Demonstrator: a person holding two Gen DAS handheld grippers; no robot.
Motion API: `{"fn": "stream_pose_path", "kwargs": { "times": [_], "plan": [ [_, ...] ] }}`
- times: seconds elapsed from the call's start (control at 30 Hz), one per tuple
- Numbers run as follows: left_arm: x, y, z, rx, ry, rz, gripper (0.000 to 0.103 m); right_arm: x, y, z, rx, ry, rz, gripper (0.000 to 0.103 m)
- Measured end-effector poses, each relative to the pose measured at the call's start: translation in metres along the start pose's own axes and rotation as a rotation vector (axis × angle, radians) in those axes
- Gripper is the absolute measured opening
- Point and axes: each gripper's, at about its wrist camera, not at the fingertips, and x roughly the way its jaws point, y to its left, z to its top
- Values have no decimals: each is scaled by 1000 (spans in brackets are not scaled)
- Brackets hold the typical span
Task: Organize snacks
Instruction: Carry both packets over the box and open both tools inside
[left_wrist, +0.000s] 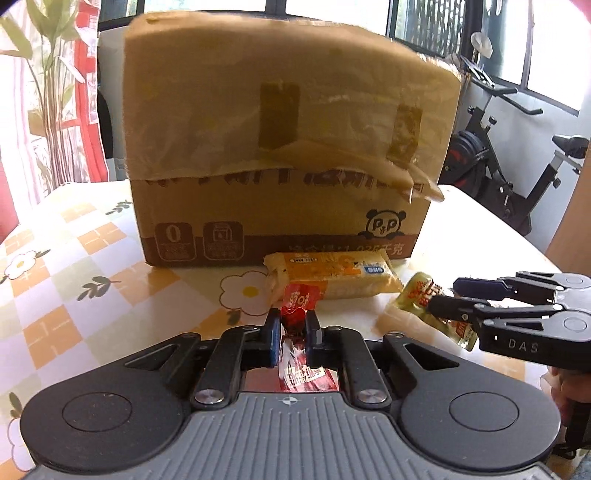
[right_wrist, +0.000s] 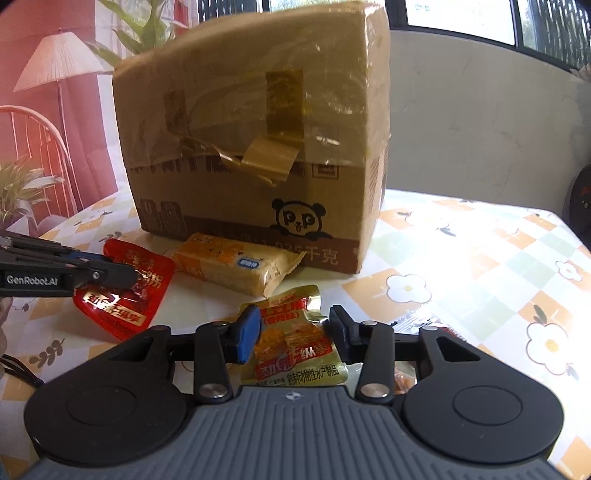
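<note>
My left gripper is shut on a red snack packet, which is pinched edge-on between its blue pads. Seen from the right wrist view, the left gripper grips the red snack packet just above the tablecloth. My right gripper is shut on a crumpled gold snack packet. In the left wrist view the right gripper comes in from the right, holding the gold snack packet. A yellow biscuit pack lies against the foot of a taped cardboard box.
The table wears a flowered, orange-checked cloth. An exercise bike stands beyond the table's right edge. A potted plant and a chair are at the left.
</note>
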Motion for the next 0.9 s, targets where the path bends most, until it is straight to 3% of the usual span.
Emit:
{"fn": "stream_pose_path", "kwargs": {
  "times": [0.27,0.5,0.7,0.9],
  "plan": [
    [-26,9,4,-29,-53,0,14,-31,14,-6,8,-11,3,44],
    [-45,6,15,0,-114,-5,14,-53,16,10,23,-74,-11,44],
    [-68,9,52,35,-214,-21,14,-84,15,60,4,-222,1,44],
    [-85,18,114,41,-333,-36,14,-102,15,131,-74,-376,19,44]
  ]
}}
